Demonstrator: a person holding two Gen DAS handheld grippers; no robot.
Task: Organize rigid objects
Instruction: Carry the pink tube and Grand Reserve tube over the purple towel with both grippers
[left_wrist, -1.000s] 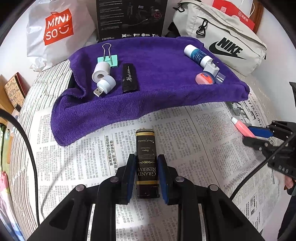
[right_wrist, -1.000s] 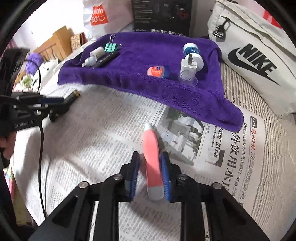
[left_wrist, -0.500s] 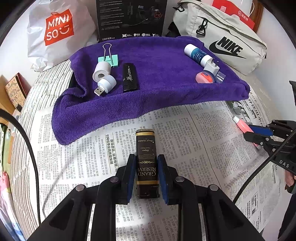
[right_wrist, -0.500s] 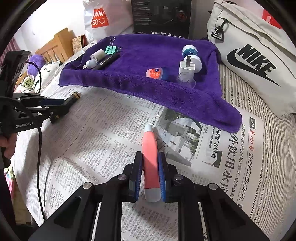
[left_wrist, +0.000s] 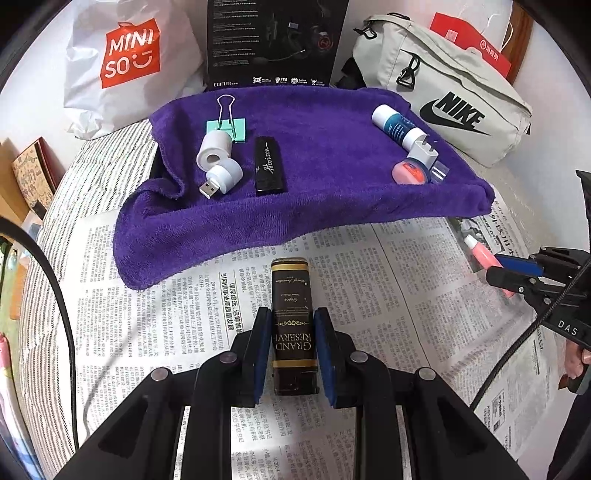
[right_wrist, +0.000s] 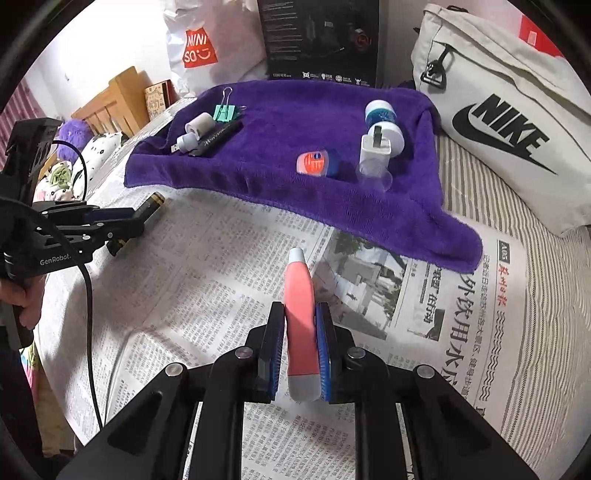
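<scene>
Left gripper (left_wrist: 293, 345): clenched on the dark lighter (left_wrist: 294, 325), pads pressing both long sides; lighter lying on the newspaper (left_wrist: 388, 295), long axis pointing away toward the purple towel (left_wrist: 325, 184).
Right gripper (right_wrist: 302, 349): clamped on the pink tube (right_wrist: 301, 317); tube on the newspaper with its white tip aimed at the towel's near right edge.
Deciding relation: towel directly ahead of both held things, farther up the bed; left gripper nearer the left cluster by the black Horizon bar (left_wrist: 270, 165), right gripper nearer the right cluster by the white plug adapter (right_wrist: 375, 155); probably a forward carry for each.
Lighter label: "GRAND RESERVE", upside down from the left wrist.
Far left: MINISO bag (left_wrist: 125, 62).
Far centre: black EDIFIER box (left_wrist: 273, 40).
Far right: NIKE bag (left_wrist: 454, 99).
</scene>
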